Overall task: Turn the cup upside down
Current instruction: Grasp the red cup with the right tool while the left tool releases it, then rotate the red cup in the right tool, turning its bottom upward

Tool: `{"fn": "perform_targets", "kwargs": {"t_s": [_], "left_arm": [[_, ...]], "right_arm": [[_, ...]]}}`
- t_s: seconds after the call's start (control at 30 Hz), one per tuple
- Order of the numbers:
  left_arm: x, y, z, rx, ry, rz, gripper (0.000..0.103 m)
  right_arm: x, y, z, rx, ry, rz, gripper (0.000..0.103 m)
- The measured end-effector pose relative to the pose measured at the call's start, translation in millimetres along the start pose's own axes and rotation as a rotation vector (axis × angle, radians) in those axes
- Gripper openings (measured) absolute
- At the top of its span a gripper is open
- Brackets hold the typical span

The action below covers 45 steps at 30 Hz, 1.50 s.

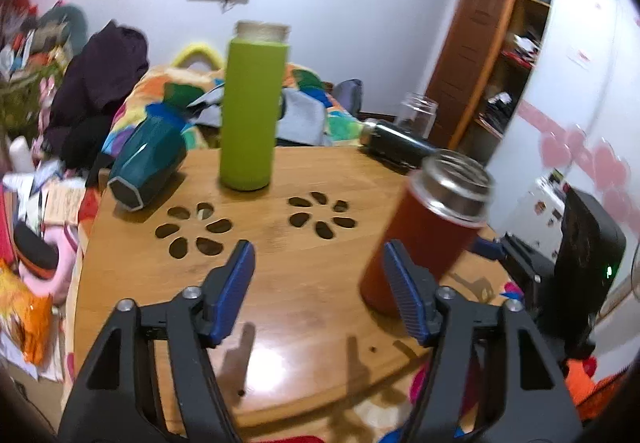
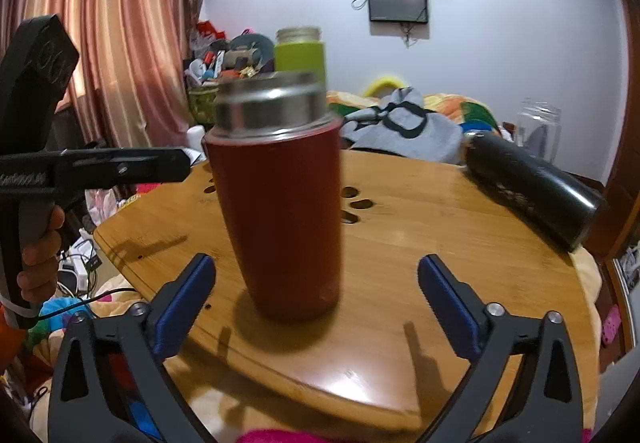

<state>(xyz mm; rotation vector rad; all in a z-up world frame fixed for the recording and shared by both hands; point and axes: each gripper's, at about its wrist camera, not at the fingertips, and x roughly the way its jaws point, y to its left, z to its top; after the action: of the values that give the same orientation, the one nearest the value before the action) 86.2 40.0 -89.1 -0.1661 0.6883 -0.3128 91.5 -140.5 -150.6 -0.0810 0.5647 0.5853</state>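
Note:
A red cup with a steel threaded rim stands mouth up on the round wooden table. It is blurred and looks slightly tilted in the left wrist view. My right gripper is open, its blue pads on either side of the cup's base, a little nearer than it and not touching. My left gripper is open and empty, with the cup just beyond its right pad. The left gripper also shows at the left of the right wrist view.
A green bottle stands at the table's far side. A teal cup lies on its side at far left. A black bottle lies at the right edge, a clear jar behind it. Flower-shaped holes pierce the tabletop. A cluttered bed lies behind.

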Motion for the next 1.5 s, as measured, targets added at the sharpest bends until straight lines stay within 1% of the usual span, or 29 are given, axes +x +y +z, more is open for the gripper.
{"fn": "perform_targets", "kwargs": {"t_s": [0.03, 0.07, 0.1, 0.13, 0.17, 0.2, 0.23, 0.3, 0.4, 0.5, 0.6, 0.7, 0.8, 0.97, 1.1, 1.23, 1.37, 1.5], "left_arm": [[7, 5, 2, -0.015, 0.01, -0.006, 0.056], [11, 5, 2, -0.022, 0.016, -0.009, 0.05], [16, 7, 3, -0.029, 0.023, -0.015, 0.045], [24, 9, 4, -0.037, 0.03, -0.031, 0.042], [26, 7, 3, -0.041, 0.031, -0.039, 0.037], [30, 6, 3, -0.043, 0.034, -0.052, 0.033], [34, 4, 4, -0.041, 0.036, -0.065, 0.031], [40, 0, 6, -0.037, 0.038, -0.087, 0.026], [46, -5, 8, -0.029, 0.045, -0.122, 0.021], [50, -9, 7, -0.015, 0.056, -0.122, 0.021], [51, -7, 5, -0.025, 0.068, -0.131, 0.021], [51, -5, 3, -0.03, 0.074, -0.13, 0.021], [52, -4, 0, -0.028, 0.088, -0.112, 0.021], [52, 0, -4, -0.043, 0.104, -0.109, 0.021], [51, 1, -5, -0.04, 0.103, -0.091, 0.021], [52, 5, -5, -0.054, 0.101, -0.084, 0.021], [52, 11, -4, -0.06, 0.095, -0.042, 0.021], [53, 23, -4, -0.089, 0.096, -0.006, 0.021]], "right_arm": [[5, 4, 0, -0.008, 0.012, 0.003, 0.09], [11, 6, 0, -0.015, 0.023, 0.006, 0.084], [14, 7, 1, -0.016, 0.031, 0.007, 0.082], [16, 9, 0, -0.016, 0.038, 0.01, 0.076], [18, 10, 0, -0.015, 0.043, 0.01, 0.067], [18, 10, -1, -0.014, 0.046, 0.014, 0.064], [18, 10, -1, -0.012, 0.048, 0.031, 0.059], [16, 12, 0, -0.023, 0.047, 0.02, 0.059], [15, 12, 0, -0.044, 0.066, 0.012, 0.059], [13, 12, 3, -0.071, 0.078, 0.012, 0.059], [10, 15, 7, -0.115, 0.086, 0.003, 0.059], [9, 15, 10, -0.144, 0.1, 0.013, 0.059], [10, 20, 10, -0.18, 0.12, 0.003, 0.059], [14, 21, 16, -0.236, 0.166, 0.009, 0.059], [15, 22, 20, -0.27, 0.196, 0.018, 0.059], [18, 22, 22, -0.292, 0.205, 0.02, 0.059], [21, 21, 24, -0.293, 0.204, 0.034, 0.059], [24, 23, 25, -0.296, 0.207, 0.046, 0.059]]}}
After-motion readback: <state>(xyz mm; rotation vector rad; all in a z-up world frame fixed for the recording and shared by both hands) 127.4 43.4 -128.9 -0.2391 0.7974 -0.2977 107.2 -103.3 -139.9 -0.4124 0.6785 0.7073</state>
